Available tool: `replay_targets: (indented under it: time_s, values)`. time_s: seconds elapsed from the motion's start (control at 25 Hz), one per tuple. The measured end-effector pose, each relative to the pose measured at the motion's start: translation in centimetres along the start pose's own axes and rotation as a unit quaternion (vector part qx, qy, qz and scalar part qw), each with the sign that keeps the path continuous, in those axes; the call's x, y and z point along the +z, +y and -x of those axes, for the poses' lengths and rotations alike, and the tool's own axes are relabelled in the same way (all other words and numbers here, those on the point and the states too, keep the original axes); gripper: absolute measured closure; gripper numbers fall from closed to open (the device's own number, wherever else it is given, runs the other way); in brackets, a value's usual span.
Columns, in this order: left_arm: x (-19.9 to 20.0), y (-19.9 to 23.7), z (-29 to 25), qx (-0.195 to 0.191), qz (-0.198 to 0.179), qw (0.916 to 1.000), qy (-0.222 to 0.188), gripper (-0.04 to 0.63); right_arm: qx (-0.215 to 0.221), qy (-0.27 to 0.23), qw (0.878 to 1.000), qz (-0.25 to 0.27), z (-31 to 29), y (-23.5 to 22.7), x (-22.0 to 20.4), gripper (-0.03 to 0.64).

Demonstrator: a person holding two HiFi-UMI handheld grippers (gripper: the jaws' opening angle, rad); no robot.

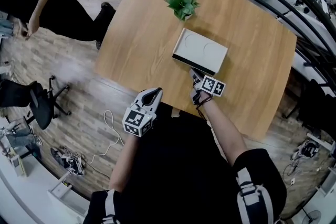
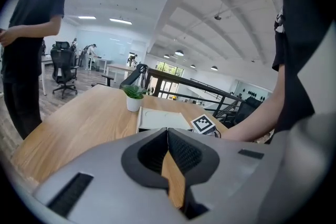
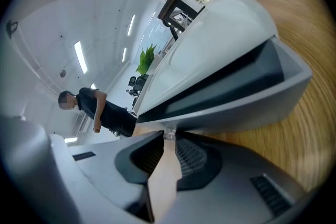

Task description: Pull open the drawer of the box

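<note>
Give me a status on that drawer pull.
Done: the right gripper is shut on the small knob of the drawer. In hand: the drawer looks pulled out only a little from the white box, with a dark gap showing. Left: most of the pull. The left gripper is shut, empty and away from the box.

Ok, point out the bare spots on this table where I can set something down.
Bare wood lies left of the box and plant, out to the table edge. Another patch lies right of the box. Crowded: the box's near side, where the right gripper pinches the drawer knob.
</note>
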State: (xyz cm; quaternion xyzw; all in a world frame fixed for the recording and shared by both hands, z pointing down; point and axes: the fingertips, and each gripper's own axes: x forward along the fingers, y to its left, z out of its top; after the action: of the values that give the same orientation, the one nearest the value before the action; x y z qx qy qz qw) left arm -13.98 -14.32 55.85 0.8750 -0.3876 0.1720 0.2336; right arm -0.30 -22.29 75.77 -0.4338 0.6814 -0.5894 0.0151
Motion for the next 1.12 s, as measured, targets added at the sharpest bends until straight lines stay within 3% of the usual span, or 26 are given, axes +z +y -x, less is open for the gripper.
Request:
replay_targets:
  time_s: [1.12]
  values:
    - [-0.8,-1.9,0.6,-0.009,-0.008,0.9999,-0.004,0.571,0.007,0.041,0.999,0.015,1.4,0.6,-4.0,0.537]
